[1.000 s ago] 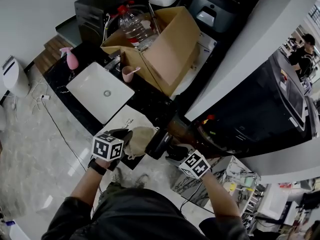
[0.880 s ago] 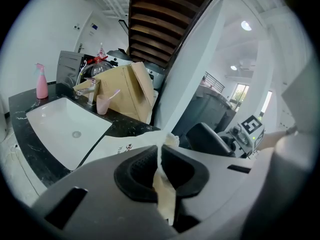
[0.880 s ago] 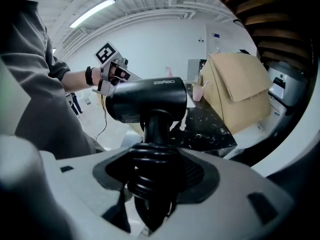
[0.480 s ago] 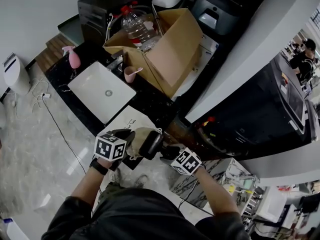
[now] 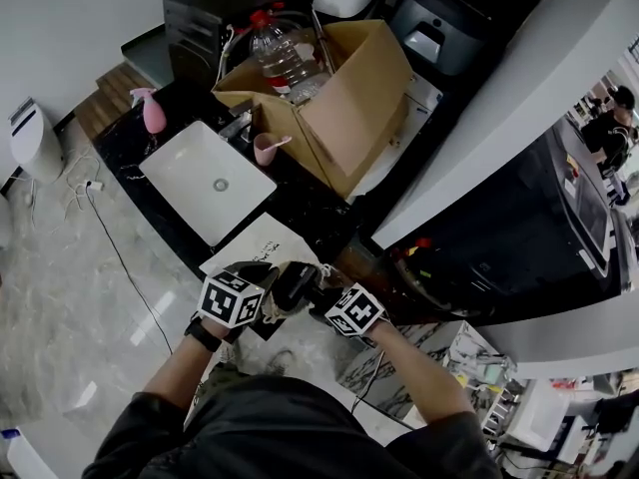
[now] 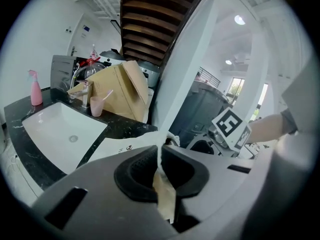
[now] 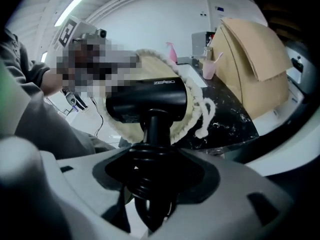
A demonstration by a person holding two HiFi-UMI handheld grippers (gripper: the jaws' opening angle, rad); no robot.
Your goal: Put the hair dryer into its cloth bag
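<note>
We hold the cloth bag [image 6: 164,196] in the left hand-held gripper [image 6: 160,171], whose jaws are pressed together on a fold of its beige fabric. The right hand-held gripper [image 7: 150,171] has its jaws set wide around the handle of the black hair dryer [image 7: 147,100], pinching it just above the ribbed sleeve where the cable leaves.

In the right gripper view the hair dryer's barrel lies crosswise in front of the bag's open mouth, and the cream rim of the bag shows above and below it. A white drawstring [image 7: 206,115] hangs from the rim on the right. We cannot tell whether the barrel's end is inside the bag.

In the head view both hand-held grippers are close in front of our body, at the near edge of the black marble surface [image 5: 300,198]. The dryer sits between them and most of the bag is hidden behind the left hand-held gripper's marker cube.

Farther along the surface are a white sink [image 5: 185,168], a pink cup [image 5: 265,148] beside it, a pink spray bottle [image 5: 152,116] and an open cardboard box [image 5: 344,98] with a large water bottle [image 5: 280,58] standing in it.
</note>
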